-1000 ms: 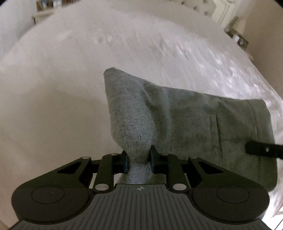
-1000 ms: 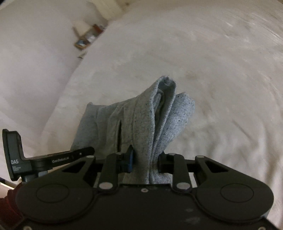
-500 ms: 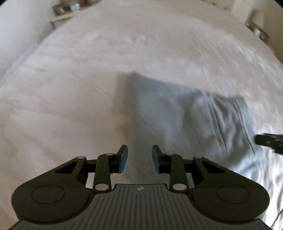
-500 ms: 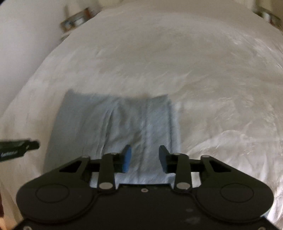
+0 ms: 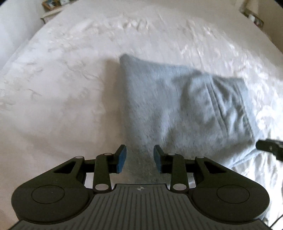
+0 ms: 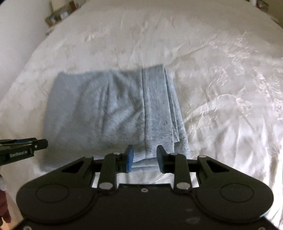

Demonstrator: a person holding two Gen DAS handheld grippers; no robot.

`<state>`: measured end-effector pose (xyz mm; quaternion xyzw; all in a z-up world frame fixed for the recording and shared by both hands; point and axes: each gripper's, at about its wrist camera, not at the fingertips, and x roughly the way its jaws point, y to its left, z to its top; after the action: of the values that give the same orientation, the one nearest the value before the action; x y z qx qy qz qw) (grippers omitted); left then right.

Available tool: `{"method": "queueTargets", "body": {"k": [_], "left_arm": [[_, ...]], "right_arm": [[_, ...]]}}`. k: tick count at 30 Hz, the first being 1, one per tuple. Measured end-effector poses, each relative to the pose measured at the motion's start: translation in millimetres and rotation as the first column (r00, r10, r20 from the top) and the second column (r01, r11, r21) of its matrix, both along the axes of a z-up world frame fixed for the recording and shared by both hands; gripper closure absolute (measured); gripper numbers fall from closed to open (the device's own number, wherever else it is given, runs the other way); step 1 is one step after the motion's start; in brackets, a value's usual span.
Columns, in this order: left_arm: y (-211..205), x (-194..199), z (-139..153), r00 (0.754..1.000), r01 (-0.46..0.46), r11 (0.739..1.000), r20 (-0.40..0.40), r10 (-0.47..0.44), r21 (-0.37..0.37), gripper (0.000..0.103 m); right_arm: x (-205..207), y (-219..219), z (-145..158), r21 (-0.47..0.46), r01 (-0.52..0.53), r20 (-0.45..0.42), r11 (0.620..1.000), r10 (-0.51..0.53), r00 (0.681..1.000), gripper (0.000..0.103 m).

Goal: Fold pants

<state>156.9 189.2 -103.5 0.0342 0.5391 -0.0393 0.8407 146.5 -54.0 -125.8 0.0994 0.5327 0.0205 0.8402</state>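
The grey pants [image 5: 176, 109] lie folded into a flat rectangle [image 6: 109, 109] on the white bed. My left gripper [image 5: 139, 158] hovers over the pants' near left corner; its jaws are opening and nothing is pinched between the blue pads. My right gripper [image 6: 145, 158] hangs over the near right edge, where the layered fold [image 6: 166, 113] shows. Its jaws are opening too, clear of the cloth. Each gripper's tip shows at the edge of the other's view: the right gripper [image 5: 270, 147] and the left gripper [image 6: 23, 147].
The white bedspread [image 5: 67, 85] spreads wide around the pants [image 6: 230, 99]. A small shelf with clutter [image 6: 60, 15] stands beyond the bed's far left corner. Another piece of furniture [image 5: 253, 15] sits at the far right.
Both grippers let go of the lifted grey cloth, which dropped flat onto the bed. The jaws have widened and both hands have drawn back toward the pants' near edge.
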Motion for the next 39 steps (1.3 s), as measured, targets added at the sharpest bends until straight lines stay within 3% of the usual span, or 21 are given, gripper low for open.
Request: {"method": "queueTargets", "body": {"k": [3,7,13,15,20,23,27,29,32,35,39], "left_arm": [[2.5,-4.4,20.9,0.999,-0.016,1.0,0.038,0.016,-0.008,0.07],[-0.9,-10.0,41.1,0.996,-0.03,1.0,0.078,0.03,-0.01,0.07],[-11.0,-30.7,67.9,0.991,-0.078,0.997,0.11,0.077,0.004,0.068],[-15.7,-39.5,73.3,0.989,-0.109,0.994,0.103,0.105,0.03,0.063],[-24.9,-64.9,90.1,0.979,-0.172,0.983,0.119,0.164,0.056,0.059],[-37.0,-78.1,104.2,0.973,-0.191,0.974,0.153,0.172,0.122,0.056],[-56.7,-95.6,121.4,0.953,-0.237,0.943,0.243,0.18,0.233,0.047],[-59.5,-101.9,127.5,0.944,-0.26,0.943,0.259,0.203,0.208,0.047],[-58.4,-105.2,131.8,0.945,-0.276,0.951,0.218,0.242,0.14,0.047],[-53.0,-109.2,131.8,0.943,-0.299,0.952,0.172,0.283,0.07,0.047],[-55.2,-115.8,125.4,0.942,-0.318,0.944,0.142,0.304,0.091,0.047]], "right_arm": [[-14.4,5.2,21.7,0.017,0.018,0.045,1.0,-0.019,0.999,0.06],[-27.2,15.5,49.5,0.019,-0.01,0.095,1.0,0.008,0.995,0.055],[-47.0,24.1,77.0,0.063,-0.062,0.138,0.996,0.053,0.989,0.035],[-51.1,24.9,81.2,0.085,-0.089,0.132,0.992,0.077,0.988,0.023],[-65.6,28.4,98.5,0.057,-0.178,0.182,0.982,0.165,0.969,0.022],[-74.9,30.4,110.7,0.022,-0.197,0.193,0.98,0.189,0.963,0.007],[-83.0,33.1,122.9,-0.045,-0.213,0.194,0.976,0.217,0.957,0.006],[-84.6,31.0,127.5,-0.041,-0.218,0.179,0.975,0.222,0.958,0.006],[-85.7,21.1,132.5,0.039,-0.212,0.159,0.977,0.203,0.966,0.006],[-88.3,14.4,137.9,0.054,-0.202,0.14,0.978,0.193,0.971,0.006],[-89.8,7.5,142.4,0.048,-0.192,0.102,0.98,0.187,0.977,0.006]]}}
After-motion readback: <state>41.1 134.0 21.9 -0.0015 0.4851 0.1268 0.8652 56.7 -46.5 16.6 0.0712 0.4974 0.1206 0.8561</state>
